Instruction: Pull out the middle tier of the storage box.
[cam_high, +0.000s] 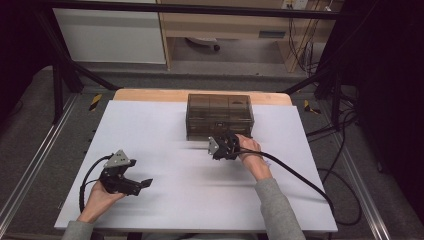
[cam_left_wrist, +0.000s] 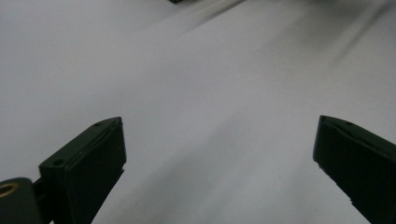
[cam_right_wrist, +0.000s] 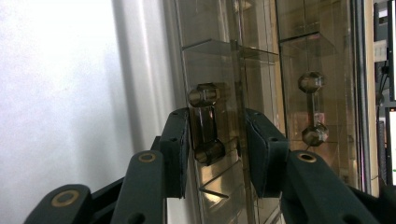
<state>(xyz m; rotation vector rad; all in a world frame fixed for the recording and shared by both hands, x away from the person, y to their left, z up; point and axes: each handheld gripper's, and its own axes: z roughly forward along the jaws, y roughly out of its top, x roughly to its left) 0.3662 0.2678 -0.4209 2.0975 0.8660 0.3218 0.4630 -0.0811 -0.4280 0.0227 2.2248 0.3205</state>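
Grey floor (cam_high: 30, 125) around white-topped table (cam_high: 150, 130), black frame posts (cam_high: 57, 85), wooden shelving (cam_high: 225, 25) and white cabinet (cam_high: 110, 35) behind.

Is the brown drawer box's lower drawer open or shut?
Shut: drawer box shows a flush front; right gripper straddles its handle.

1. The left gripper (cam_high: 142, 183) sits low at the near left, held in the left hand (cam_high: 102, 196), its jaws spread wide with nothing between them.
2. The right gripper (cam_right_wrist: 217, 142) reaches forward from the right hand (cam_high: 248, 148), jaws partly closed.
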